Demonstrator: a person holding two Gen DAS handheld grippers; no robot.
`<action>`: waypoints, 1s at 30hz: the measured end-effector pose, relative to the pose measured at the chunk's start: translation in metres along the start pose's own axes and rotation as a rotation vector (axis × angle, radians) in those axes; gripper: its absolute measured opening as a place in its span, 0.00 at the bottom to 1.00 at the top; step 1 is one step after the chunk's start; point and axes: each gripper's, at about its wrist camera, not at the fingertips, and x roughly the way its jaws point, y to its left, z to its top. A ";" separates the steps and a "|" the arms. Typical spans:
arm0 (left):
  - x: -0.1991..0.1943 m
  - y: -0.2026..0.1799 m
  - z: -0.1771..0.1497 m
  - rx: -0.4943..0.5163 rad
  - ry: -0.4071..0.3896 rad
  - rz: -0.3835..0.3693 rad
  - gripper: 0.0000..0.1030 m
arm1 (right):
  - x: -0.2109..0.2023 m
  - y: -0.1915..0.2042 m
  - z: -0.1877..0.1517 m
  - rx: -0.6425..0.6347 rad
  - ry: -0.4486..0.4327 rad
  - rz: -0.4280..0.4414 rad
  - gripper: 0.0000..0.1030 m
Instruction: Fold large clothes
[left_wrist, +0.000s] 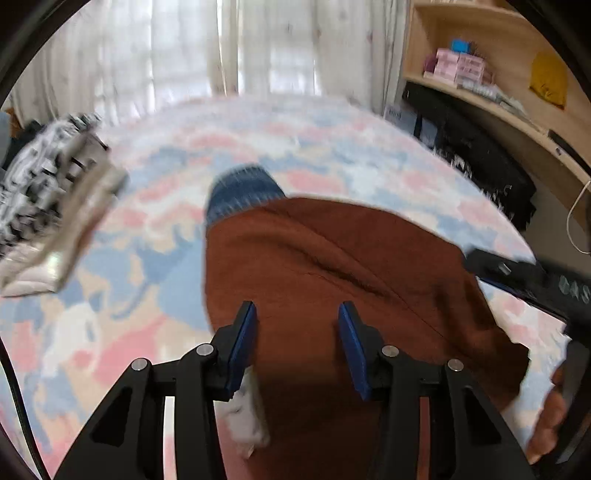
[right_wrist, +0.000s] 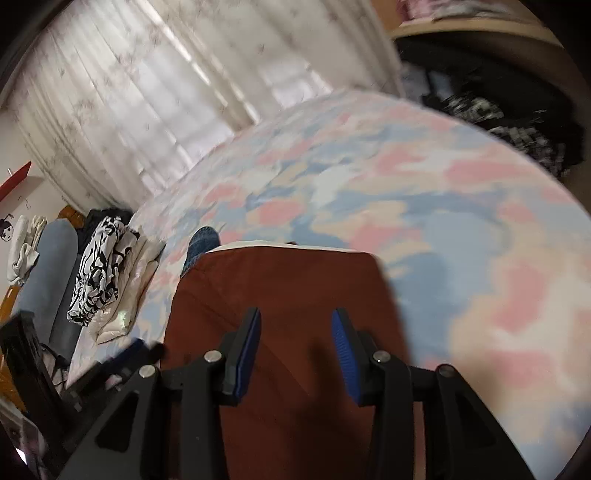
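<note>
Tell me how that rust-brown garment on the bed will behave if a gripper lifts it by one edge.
The rust-brown garment will probably flop and drape: it lies in soft creases on the patterned bedspread. It looks fairly thick, so likely heavier than a thin shirt. Its blue cuff would probably trail behind. Both grippers, left and right, are open above it.

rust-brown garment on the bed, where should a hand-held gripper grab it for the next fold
Probably the far left corner of the rust-brown garment, beside the blue knit cuff. Its far edge lies straight and flat on the pastel bedspread, so come from the left side, pinch that edge low and draw it toward the near side.
</note>
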 end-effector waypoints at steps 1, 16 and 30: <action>0.012 -0.001 0.002 0.000 0.029 0.000 0.43 | 0.013 0.000 0.006 0.012 0.016 0.010 0.39; 0.028 0.006 0.006 0.014 -0.002 0.075 0.44 | 0.054 -0.074 0.019 0.091 0.061 -0.154 0.36; -0.055 -0.009 -0.082 0.026 -0.002 0.012 0.44 | -0.042 0.004 -0.074 -0.171 0.086 0.007 0.36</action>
